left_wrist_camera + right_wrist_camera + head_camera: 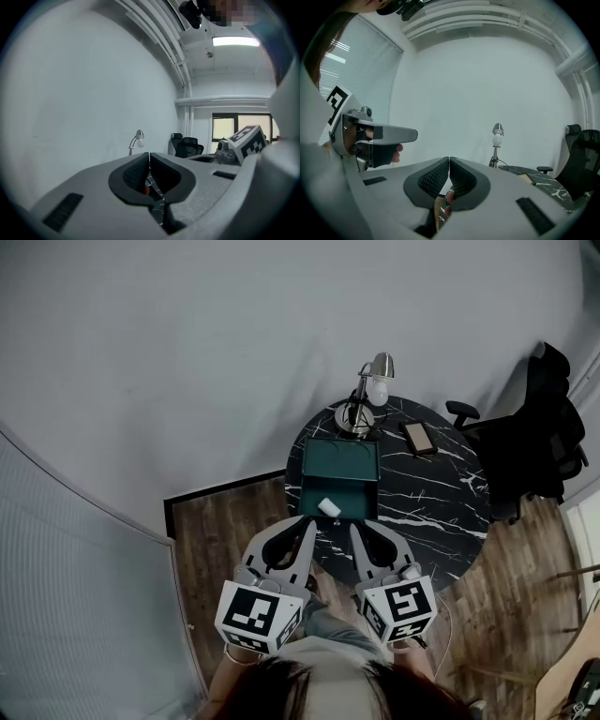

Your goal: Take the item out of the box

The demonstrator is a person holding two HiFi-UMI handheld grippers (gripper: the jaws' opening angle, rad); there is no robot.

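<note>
A dark green box [339, 465] stands open on the round black marble table [441, 512]. A small white item [329, 506] lies on its near half. My left gripper [310, 521] and right gripper [355, 530] hover side by side at the table's near edge, just short of the box. Both point toward it. In the left gripper view the left gripper [149, 155] has its jaws closed together with nothing between them. The right gripper [449, 160] in its own view is likewise shut and empty. The box is hidden behind the jaws in both gripper views.
A desk lamp [370, 395] with a white bulb stands at the table's far edge, behind the box. A flat brown object [418, 437] lies to the lamp's right. A black office chair [548, 427] stands right of the table. A grey wall rises behind.
</note>
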